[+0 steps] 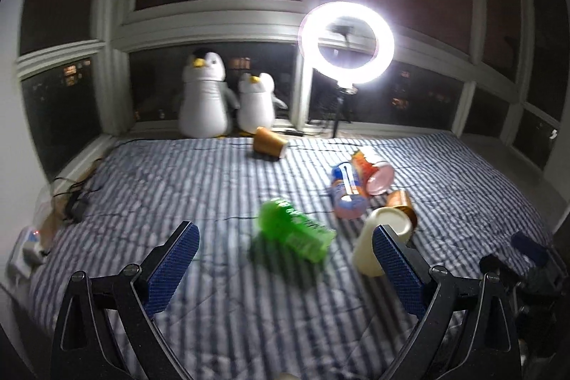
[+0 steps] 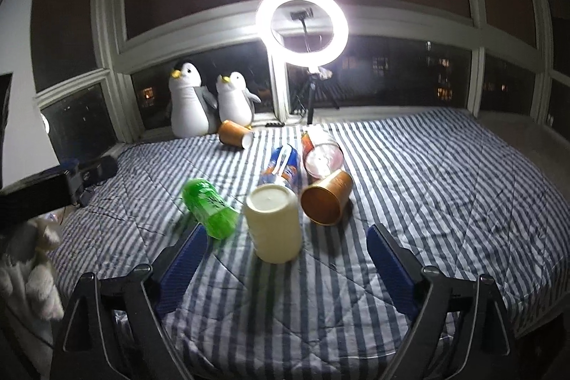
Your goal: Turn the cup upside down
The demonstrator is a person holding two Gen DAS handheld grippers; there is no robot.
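A cream cup (image 2: 273,226) stands upside down on the striped bed, base up; it also shows in the left wrist view (image 1: 377,244), partly behind my left gripper's right finger. A copper cup (image 2: 326,197) lies on its side just right of it, mouth toward me. A second copper cup (image 2: 235,133) lies on its side near the penguins. My right gripper (image 2: 286,267) is open and empty, just short of the cream cup. My left gripper (image 1: 285,264) is open and empty, with the green bottle (image 1: 295,229) ahead between its fingers.
A blue bottle (image 2: 281,166) and a red-labelled clear cup (image 2: 320,155) lie behind the cups. Two plush penguins (image 2: 210,98) and a lit ring light (image 2: 302,25) on a tripod stand at the window sill. Cables and a power strip (image 1: 32,244) lie left of the bed.
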